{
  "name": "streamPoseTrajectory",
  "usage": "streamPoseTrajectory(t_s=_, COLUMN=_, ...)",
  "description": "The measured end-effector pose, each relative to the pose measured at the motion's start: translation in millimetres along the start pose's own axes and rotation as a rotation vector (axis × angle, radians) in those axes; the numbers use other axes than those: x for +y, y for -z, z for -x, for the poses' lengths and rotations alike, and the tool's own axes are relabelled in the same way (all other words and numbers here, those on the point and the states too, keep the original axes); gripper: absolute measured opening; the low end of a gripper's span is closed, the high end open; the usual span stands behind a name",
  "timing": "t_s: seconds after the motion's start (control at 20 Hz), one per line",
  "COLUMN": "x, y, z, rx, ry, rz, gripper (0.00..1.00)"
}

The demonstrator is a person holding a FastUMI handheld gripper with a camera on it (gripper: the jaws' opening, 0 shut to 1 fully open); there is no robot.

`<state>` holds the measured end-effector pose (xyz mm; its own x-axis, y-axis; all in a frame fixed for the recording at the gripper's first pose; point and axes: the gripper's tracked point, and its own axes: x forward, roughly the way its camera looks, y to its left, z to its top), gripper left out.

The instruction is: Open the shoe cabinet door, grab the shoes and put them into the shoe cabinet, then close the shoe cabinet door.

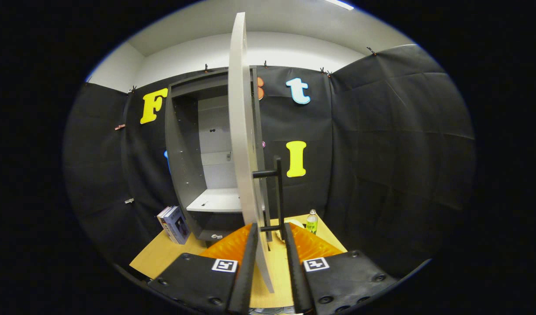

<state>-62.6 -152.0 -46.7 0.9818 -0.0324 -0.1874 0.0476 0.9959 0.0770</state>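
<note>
The grey shoe cabinet (185,144) stands at the back of the wooden table (161,258), and its inside shows a pale shelf (215,201) with nothing on it. Its pale door (241,131) is swung wide open, edge-on to me. A black bar handle (278,192) runs down the door's right face. My gripper (270,226) holds the door's lower edge: the left finger lies on its left face and the right finger against the handle's lower end. An orange ribbed thing (314,247) lies on the table under the fingers; I cannot tell what it is.
Books (174,224) lean against the cabinet's left foot. A small green-labelled bottle (311,221) stands to the right of the door, with a pale object (295,224) beside it. Black cloth walls close in on the table on both sides.
</note>
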Motion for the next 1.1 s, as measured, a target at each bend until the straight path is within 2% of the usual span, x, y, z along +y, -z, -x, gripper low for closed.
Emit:
streamPoseTrajectory(t_s=0.15, x=22.9, y=14.1, z=15.3, rx=-0.014, ry=-0.015, rz=-0.016, gripper=0.89)
streamPoseTrajectory(t_s=0.25, x=42.7, y=28.1, z=21.1, rx=-0.012, ry=-0.04, rz=0.03, gripper=0.87)
streamPoseTrajectory(t_s=0.35, x=72.6, y=48.7, z=19.1, rx=0.03, ry=-0.091, rz=0.038, gripper=0.96)
streamPoseTrajectory(t_s=0.4, x=90.9, y=60.8, z=17.8, rx=0.054, ry=-0.136, rz=0.035, gripper=0.98)
streamPoseTrajectory(t_s=0.65, x=150.1, y=136.2, z=-8.2, rx=0.205, ry=-0.242, rz=-0.013, gripper=0.98)
streamPoseTrajectory(t_s=0.9, x=175.1, y=244.4, z=-39.8, rx=0.382, ry=-0.24, rz=-0.041, gripper=0.98)
streamPoseTrajectory(t_s=1.1, x=191.6, y=330.9, z=-56.3, rx=0.5, ry=-0.237, rz=-0.01, gripper=0.99)
